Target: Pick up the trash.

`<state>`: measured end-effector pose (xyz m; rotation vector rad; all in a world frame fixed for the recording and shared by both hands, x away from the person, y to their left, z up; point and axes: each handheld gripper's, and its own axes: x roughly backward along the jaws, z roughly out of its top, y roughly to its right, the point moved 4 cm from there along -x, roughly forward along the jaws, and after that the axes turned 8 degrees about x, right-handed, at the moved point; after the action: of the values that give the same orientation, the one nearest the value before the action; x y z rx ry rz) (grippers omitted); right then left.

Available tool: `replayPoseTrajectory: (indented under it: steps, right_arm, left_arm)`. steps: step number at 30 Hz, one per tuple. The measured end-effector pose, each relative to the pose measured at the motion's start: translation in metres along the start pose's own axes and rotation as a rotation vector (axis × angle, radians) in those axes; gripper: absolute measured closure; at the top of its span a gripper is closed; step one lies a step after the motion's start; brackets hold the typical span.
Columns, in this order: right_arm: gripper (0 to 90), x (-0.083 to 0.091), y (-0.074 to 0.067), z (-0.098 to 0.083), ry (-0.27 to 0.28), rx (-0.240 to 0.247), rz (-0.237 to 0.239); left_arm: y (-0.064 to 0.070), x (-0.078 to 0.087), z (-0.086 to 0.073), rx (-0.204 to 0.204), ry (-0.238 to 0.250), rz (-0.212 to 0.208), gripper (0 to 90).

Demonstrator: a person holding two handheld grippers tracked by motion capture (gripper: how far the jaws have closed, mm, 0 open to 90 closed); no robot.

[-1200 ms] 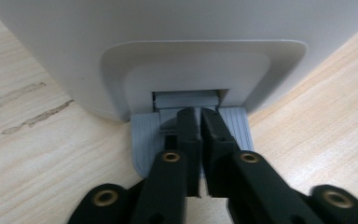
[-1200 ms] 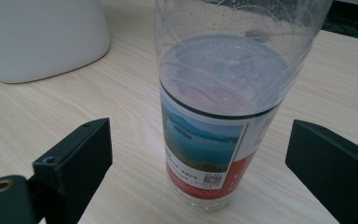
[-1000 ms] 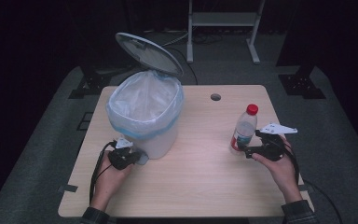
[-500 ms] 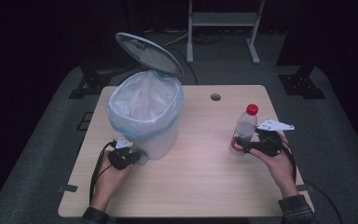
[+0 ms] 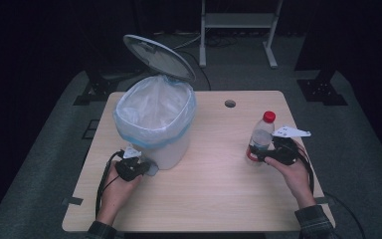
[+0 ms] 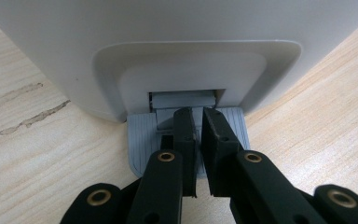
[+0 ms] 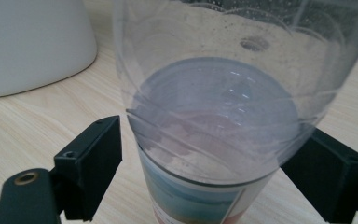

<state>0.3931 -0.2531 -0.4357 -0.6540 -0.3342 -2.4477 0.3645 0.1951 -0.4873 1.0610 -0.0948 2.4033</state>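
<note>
A white pedal bin point(image 5: 154, 124) lined with a clear bag stands on the left of the table, its lid point(image 5: 159, 57) raised. My left gripper point(image 5: 146, 168) is shut, and its tips point(image 6: 198, 114) press down on the grey pedal point(image 6: 142, 135) at the bin's foot point(image 6: 168, 37). On the right stands an upright clear bottle point(image 5: 261, 137) with a red cap and a little water. My right gripper point(image 5: 258, 154) has just been closing on it, and its jaws point(image 7: 214, 154) now press both sides of the bottle's lower body point(image 7: 214, 116).
The wooden table point(image 5: 219, 199) has a cable hole point(image 5: 230, 103) at its back edge. The bin's side point(image 7: 32, 42) lies beyond the bottle in the right gripper view. A metal stand point(image 5: 238, 20) is on the dark floor behind.
The right gripper's jaws have drawn in against the bottle, which has stayed upright in place. The left gripper has not moved and the lid has stayed up.
</note>
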Motion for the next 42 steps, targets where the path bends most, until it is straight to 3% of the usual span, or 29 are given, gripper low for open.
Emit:
replayPoseTrajectory:
  steps: [10,31,42]
  right_arm:
    - [26.8,-0.0002,0.0017,-0.0010,0.016,0.000,0.000]
    - [28.3,0.0008,0.0013,-0.0002,0.011,0.019,0.005]
    - [28.0,0.0078,0.0021,0.0047,0.044,-0.001,0.023]
  left_arm:
    - [-0.0003,-0.0001,0.0000,0.003,0.003,0.000,84.3]
    - [-0.0003,-0.0001,0.0000,0.008,0.005,-0.003,84.4]
    - [-0.0003,-0.0001,0.0000,0.010,0.005,-0.003,84.4]
